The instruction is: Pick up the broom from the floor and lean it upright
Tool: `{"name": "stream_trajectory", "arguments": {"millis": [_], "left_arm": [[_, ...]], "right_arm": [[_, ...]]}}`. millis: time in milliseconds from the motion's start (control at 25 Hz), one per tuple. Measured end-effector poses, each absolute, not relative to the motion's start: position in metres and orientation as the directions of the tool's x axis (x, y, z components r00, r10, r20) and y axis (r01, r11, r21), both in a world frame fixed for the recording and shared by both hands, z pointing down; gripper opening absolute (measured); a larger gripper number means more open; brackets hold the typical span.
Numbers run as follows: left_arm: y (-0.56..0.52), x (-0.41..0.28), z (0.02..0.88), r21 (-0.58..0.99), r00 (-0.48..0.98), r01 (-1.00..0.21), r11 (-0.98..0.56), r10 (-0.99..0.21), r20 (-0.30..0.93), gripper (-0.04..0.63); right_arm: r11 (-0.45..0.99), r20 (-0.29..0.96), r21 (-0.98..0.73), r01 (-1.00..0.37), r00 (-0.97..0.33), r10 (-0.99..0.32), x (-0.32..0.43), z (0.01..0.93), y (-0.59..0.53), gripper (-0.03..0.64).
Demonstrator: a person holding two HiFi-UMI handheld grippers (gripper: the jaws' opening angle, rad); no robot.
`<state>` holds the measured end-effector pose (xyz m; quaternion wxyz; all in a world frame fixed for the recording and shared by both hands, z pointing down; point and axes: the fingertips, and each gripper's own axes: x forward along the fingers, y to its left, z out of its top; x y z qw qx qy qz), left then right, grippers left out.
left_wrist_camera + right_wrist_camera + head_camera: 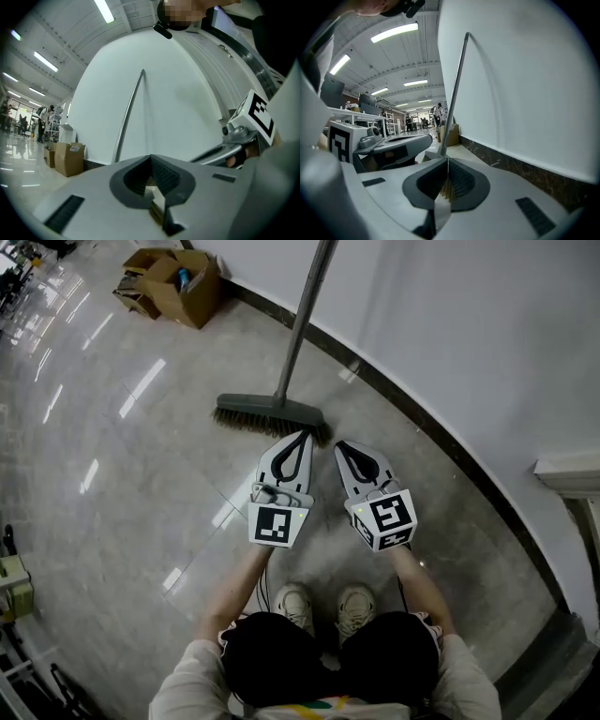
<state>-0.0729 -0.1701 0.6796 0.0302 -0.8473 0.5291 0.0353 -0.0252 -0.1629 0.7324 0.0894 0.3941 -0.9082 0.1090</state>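
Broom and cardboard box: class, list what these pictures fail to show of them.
Broom handle: top cut off by the head view's upper edge.
Broom head: mostly hidden in the left gripper view behind the left gripper.
Cardboard box: contents too small in the head view.

The head camera looked steeply down on the left gripper (pixel 304 435), right gripper (pixel 339 445) and floor (pixel 122 484). Each gripper camera rode low, facing the wall (pixel 187 103) along its jaws; all three caught the broom (pixel 267 414).
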Motion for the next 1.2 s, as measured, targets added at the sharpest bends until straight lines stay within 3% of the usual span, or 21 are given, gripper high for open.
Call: {"name": "stream_trajectory", "arguments": {"millis": [240,400,560,760,880,960,1040,1200], "left_arm": [[-0.204,-0.095,0.696,0.057,0.393,-0.917,-0.395,-0.919,-0.038,0.044],[-0.199,-0.102,0.621,0.085,0.355,-0.932,-0.351,-0.934,0.029,0.046],[-0.18,-0.118,0.494,0.119,0.322,-0.942,-0.314,-0.945,0.053,0.044],[-0.153,-0.111,0.308,-0.198,0.439,-0.86,-0.471,-0.879,0.184,0.046],[-0.135,-0.104,0.165,-0.041,0.414,-0.906,-0.42,-0.903,0.115,0.046],[-0.111,-0.086,0.075,0.055,0.418,-0.908,-0.414,-0.898,0.14,0.046],[-0.084,-0.065,-0.005,0.085,0.432,-0.902,-0.424,-0.885,0.175,0.044],[-0.063,-0.04,-0.098,0.081,0.39,-0.92,-0.383,-0.915,0.101,0.045]], "right_arm": [[0.635,0.289,-0.171,-0.753,-0.654,-0.699,-0.029,0.747,-0.199,0.015],[0.613,0.309,-0.225,-0.758,-0.651,-0.693,-0.02,0.66,-0.198,0.015],[0.575,0.314,-0.248,-0.779,-0.626,-0.713,-0.024,0.523,-0.191,0.015],[0.599,0.311,-0.285,-0.749,-0.663,-0.681,-0.046,0.325,-0.183,0.015],[0.609,0.325,-0.283,-0.741,-0.671,-0.666,-0.044,0.188,-0.161,0.015],[0.609,0.336,-0.292,-0.738,-0.675,-0.657,-0.035,0.099,-0.135,0.015],[0.615,0.329,-0.292,-0.732,-0.681,-0.654,-0.021,0.021,-0.104,0.015],[0.639,0.264,-0.27,-0.721,-0.693,-0.671,0.002,-0.075,-0.07,0.015]]}}
